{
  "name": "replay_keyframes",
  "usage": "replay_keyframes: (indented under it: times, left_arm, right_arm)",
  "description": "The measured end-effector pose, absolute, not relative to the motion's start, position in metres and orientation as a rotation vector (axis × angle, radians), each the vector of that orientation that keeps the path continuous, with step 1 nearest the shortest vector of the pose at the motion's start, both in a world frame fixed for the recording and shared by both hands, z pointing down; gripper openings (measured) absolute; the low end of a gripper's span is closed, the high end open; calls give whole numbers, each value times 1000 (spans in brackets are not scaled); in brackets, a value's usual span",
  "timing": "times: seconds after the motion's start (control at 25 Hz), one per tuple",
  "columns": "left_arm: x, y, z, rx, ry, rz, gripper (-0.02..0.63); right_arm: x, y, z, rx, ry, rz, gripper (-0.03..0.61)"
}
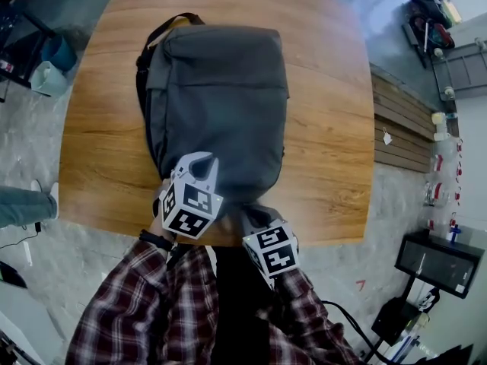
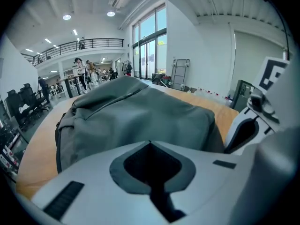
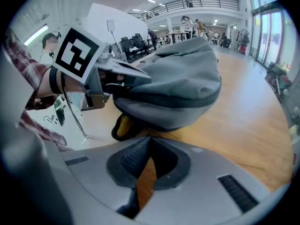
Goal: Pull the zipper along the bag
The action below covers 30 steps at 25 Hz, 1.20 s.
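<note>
A grey bag (image 1: 217, 105) lies on the wooden table (image 1: 327, 128). At its near end, the left gripper (image 2: 150, 143) and the right gripper (image 3: 149, 138) each have their jaws pressed together.

A wooden table (image 1: 327, 90) stands on a grey floor (image 1: 99, 242). Tall windows (image 2: 150, 46) fill one white wall (image 2: 197, 55); a railed balcony (image 2: 93, 43) runs above, under bright ceiling lights (image 2: 67, 17), with black office chairs (image 2: 18, 102) below it
</note>
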<state>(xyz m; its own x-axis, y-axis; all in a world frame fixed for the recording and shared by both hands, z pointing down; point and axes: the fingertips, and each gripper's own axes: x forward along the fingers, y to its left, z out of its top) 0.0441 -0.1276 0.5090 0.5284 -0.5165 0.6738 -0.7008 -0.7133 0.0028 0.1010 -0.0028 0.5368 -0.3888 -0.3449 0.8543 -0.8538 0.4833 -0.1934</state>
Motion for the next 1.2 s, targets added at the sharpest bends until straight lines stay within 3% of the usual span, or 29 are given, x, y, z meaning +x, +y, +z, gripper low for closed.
replay_keyframes:
  times: [0.52, 0.72, 1.0, 1.2]
  left_arm:
    - [45, -122, 510, 2521, -950, 944, 11]
    - [29, -131, 499, 2443, -987, 993, 11]
    - [49, -138, 443, 2367, -1040, 748, 11]
    - [44, -115, 488, 2328, -1043, 788, 11]
  right_arm:
    - [200, -81, 548, 1023, -1850, 573, 11]
    - [170, -59, 537, 1011, -1965, 698, 9]
    - [84, -24, 529, 912, -2089, 760, 9]
    - [44, -12, 531, 853, -2122, 770, 9]
